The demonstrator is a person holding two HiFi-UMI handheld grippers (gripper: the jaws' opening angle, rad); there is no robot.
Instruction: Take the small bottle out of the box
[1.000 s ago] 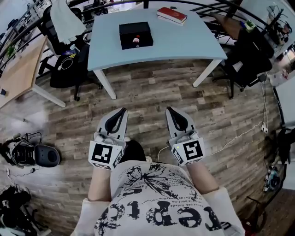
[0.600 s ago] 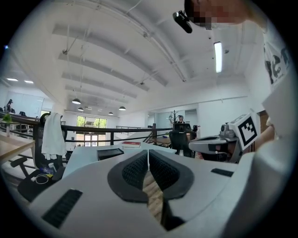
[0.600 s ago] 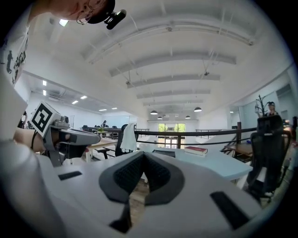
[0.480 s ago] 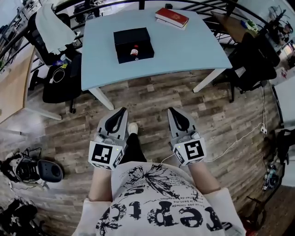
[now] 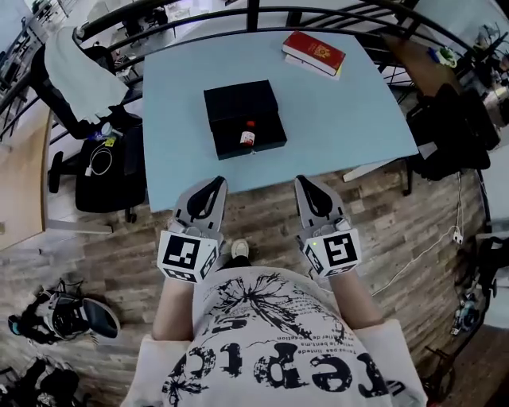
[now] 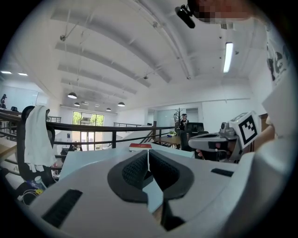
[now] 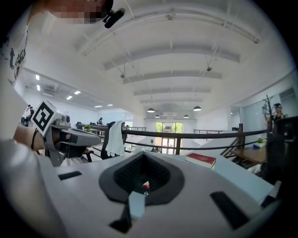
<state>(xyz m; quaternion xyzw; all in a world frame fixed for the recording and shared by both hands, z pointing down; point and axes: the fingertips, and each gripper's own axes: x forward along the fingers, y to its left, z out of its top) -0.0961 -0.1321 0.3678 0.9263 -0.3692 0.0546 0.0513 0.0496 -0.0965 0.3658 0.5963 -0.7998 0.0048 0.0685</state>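
An open black box lies on the light blue table. Inside it, near its front edge, rests the small bottle with a red cap. My left gripper and right gripper are held side by side over the table's near edge, a little short of the box, both pointing at it. Each is shut with nothing between its jaws. The left gripper view shows its jaws closed together and the right gripper beside them. The right gripper view shows its own closed jaws.
A red book lies at the table's far right corner. A black railing runs behind the table. A chair draped with a white cloth stands at the left, dark chairs at the right. Shoes lie on the wood floor.
The person has walked up to the table: box and bottle have come nearer, and both shut grippers now reach the table's near edge instead of hanging over the floor.
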